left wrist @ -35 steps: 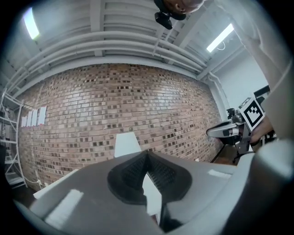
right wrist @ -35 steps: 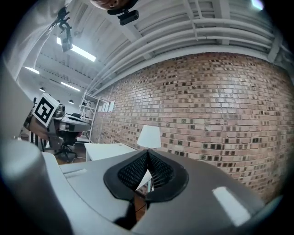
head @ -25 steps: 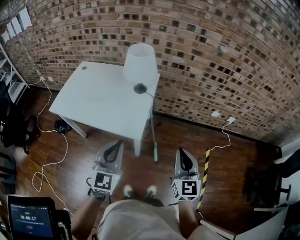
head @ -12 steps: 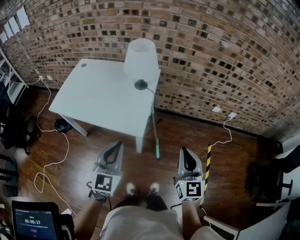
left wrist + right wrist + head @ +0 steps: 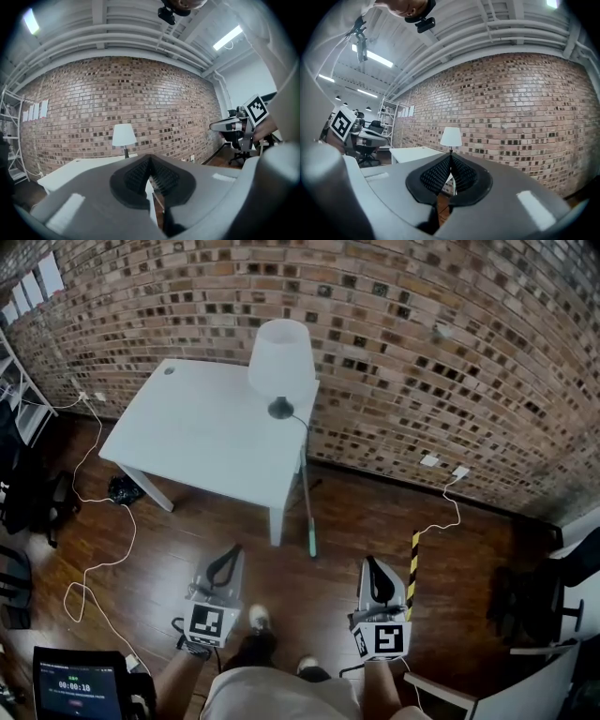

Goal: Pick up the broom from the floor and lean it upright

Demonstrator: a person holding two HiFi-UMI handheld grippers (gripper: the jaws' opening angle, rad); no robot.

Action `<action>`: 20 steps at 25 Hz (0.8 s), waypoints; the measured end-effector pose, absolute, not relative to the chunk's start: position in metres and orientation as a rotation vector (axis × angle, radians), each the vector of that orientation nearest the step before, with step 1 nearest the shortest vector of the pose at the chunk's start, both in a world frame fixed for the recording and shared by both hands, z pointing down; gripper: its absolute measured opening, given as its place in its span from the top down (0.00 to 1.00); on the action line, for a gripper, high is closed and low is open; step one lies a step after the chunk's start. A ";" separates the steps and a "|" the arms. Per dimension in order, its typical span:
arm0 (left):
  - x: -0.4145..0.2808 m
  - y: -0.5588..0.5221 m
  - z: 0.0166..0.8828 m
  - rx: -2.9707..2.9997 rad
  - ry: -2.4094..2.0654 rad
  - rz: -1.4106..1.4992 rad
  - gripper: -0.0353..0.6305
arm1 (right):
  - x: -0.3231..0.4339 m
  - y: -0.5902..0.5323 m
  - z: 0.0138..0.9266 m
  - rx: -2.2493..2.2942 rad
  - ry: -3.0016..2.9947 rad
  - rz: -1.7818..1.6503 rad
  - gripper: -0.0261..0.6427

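The broom is a thin pale stick with a green end. It runs from the floor up past the white table's near right corner, and its head is hidden from me. My left gripper hangs shut and empty over the floor, left of and nearer me than the green end. My right gripper is also shut and empty, to the stick's right. In the left gripper view the pads meet, with the table and lamp behind them. The right gripper view shows its pads pressed together too.
A white lamp stands on the table by the brick wall. White cables loop over the wooden floor at left and another at right. A yellow-black striped bar lies beside my right gripper. Office chairs stand at right.
Both grippers have drawn back from the table and sit lower in the head view. The person's feet have shifted, one stepping back. The broom has not moved.
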State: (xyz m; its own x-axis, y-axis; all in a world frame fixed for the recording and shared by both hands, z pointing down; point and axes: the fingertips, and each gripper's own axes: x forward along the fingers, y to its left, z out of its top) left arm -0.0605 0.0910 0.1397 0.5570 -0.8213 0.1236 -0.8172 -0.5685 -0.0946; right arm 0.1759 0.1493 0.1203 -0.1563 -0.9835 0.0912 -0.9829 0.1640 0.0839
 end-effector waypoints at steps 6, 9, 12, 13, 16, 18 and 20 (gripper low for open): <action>-0.036 0.152 0.141 -2.699 1.457 -0.260 0.95 | 0.197 0.206 0.117 1.911 -2.306 -0.046 0.94; -0.018 0.191 0.141 -2.688 1.476 -0.256 0.95 | 0.212 0.246 0.124 1.875 -2.317 -0.026 0.94; -0.001 0.233 0.139 -2.674 1.489 -0.257 0.95 | 0.234 0.286 0.130 1.867 -2.325 0.013 0.94; 0.004 0.248 0.138 -2.668 1.499 -0.262 0.95 | 0.240 0.299 0.132 1.861 -2.334 0.029 0.94; 0.016 0.292 0.140 -2.672 1.532 -0.285 0.95 | 0.254 0.340 0.135 1.843 -2.374 0.080 0.94; 0.018 0.308 0.144 -2.691 1.533 -0.297 0.95 | 0.256 0.356 0.141 1.838 -2.388 0.110 0.94; 0.013 0.313 0.149 -2.688 1.513 -0.308 0.95 | 0.250 0.361 0.146 1.831 -2.392 0.119 0.94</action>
State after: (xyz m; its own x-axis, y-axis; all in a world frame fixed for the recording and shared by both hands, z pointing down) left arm 0.0134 0.3125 0.1493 0.5041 -0.8502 0.1517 -0.8419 -0.5229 -0.1334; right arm 0.2500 0.3612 0.1465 -0.2574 -0.9549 0.1478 -0.9649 0.2623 0.0144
